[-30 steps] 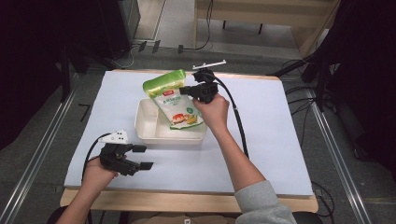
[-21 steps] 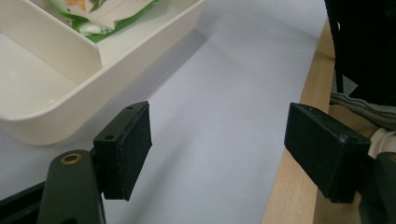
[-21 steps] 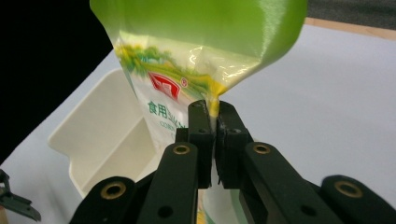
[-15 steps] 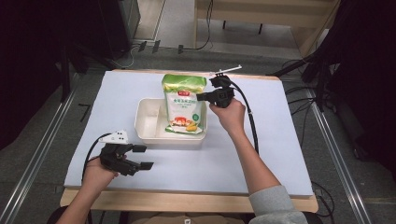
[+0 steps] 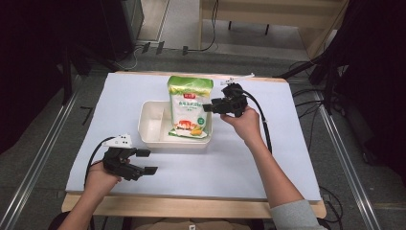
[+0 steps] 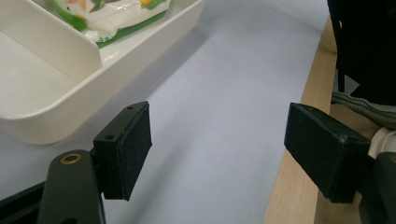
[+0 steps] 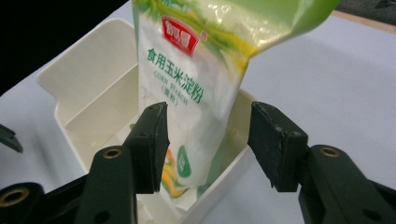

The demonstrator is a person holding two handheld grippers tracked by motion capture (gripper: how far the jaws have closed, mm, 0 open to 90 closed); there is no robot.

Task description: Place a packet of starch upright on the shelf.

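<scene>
Gaping left gripper (image 6: pixel 217 149) beside tray (image 6: pixel 56 105)

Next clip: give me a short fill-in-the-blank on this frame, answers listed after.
1. The pouch stands in the white ____.
2. The tray has a divider, and the pouch is in its ____ compartment in the high view.
3. The right gripper has its jaws ____ beside the pouch.
4. The left gripper rests near the table's ____ edge.

Answers: tray; right; open; front

pouch (image 5: pixel 190 106) now upright, right claw (image 5: pixel 207 108) released
</scene>
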